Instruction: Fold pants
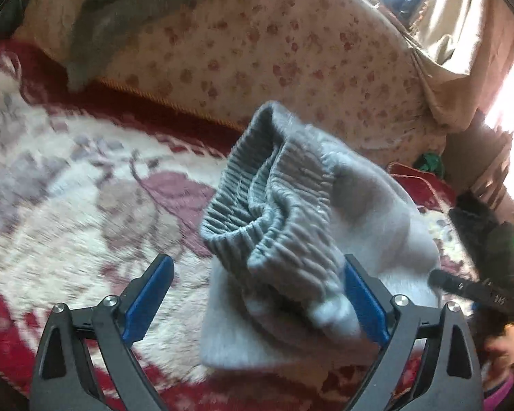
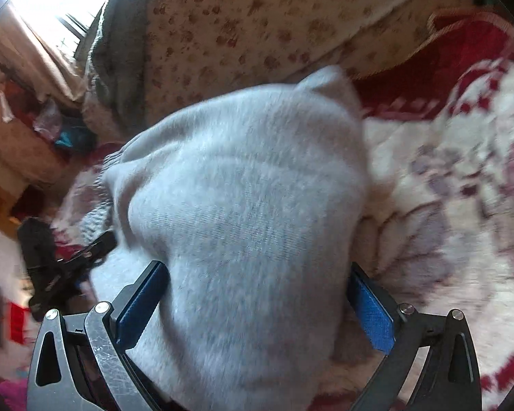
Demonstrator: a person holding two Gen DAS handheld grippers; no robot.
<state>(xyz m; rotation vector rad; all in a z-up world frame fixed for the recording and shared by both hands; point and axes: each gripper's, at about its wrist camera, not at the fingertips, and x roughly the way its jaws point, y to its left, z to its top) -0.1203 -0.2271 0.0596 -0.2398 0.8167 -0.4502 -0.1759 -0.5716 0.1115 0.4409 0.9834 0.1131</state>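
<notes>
The light grey pants (image 1: 366,205) lie bunched in a folded heap on the red and white floral blanket (image 1: 68,185), their ribbed elastic waistband (image 1: 257,198) turned up on top. My left gripper (image 1: 257,274) is open, its blue pads either side of the bundle's near edge, the right pad (image 1: 363,304) touching cloth. In the right wrist view the grey pants (image 2: 243,205) fill the middle, and my right gripper (image 2: 257,291) is open with the cloth bulging between its wide-set jaws. The right gripper also shows in the left wrist view (image 1: 479,291), beside the bundle.
A large cushion with a small flower print (image 1: 274,51) lies behind the pants, a grey-green garment (image 1: 99,17) draped over it. Curtains and a bright window (image 1: 497,85) are at the right. The left gripper's black body shows in the right wrist view (image 2: 61,263).
</notes>
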